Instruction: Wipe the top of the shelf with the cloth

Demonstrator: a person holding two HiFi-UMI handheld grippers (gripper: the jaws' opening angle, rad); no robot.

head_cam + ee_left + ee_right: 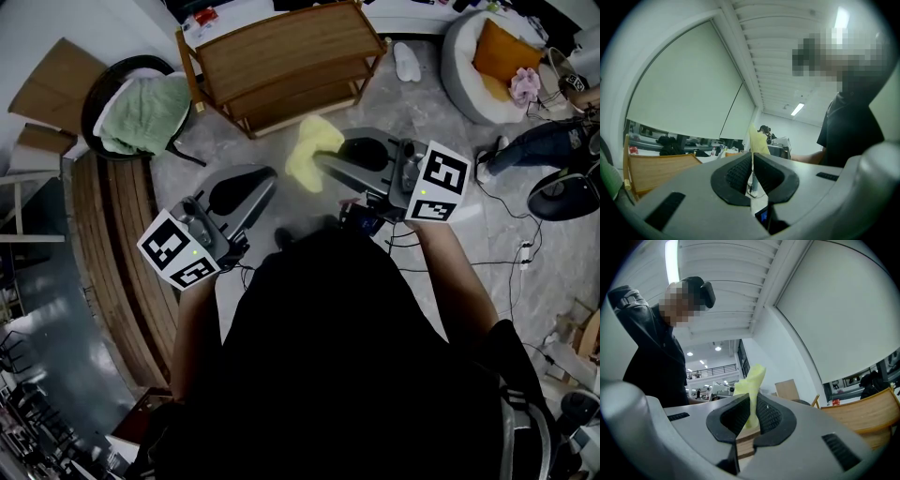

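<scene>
In the head view, a person in black stands on the grey floor point(422, 112) and holds a tool in each hand. The wooden shelf point(281, 47) stands on the floor near the top edge of the view, and its top board is bare. The right hand-held gripper point(319, 161) pinches the yellow cloth point(312, 150). The cloth hangs in the air in front of the shelf and is not on the shelf top. The left hand-held gripper point(270, 178) is beside it, a little lower and to the left. It points toward the cloth but does not touch it. A green blanket point(145, 112) lies in a round black seat to the left of the shelf. In the left gripper view, the left hand-held gripper point(752, 164) has its two black pads pressed almost together, with only a thin slit between them and nothing held. Past the pads, the yellow cloth point(758, 143) shows farther off, and the shelf point(656, 171) is at the left. In the right gripper view, the right hand-held gripper point(751, 411) is squeezed tight on the cloth point(751, 380). The cloth sticks up out of the pads in a crumpled point. Part of the shelf point(862, 416) shows at the right edge.
</scene>
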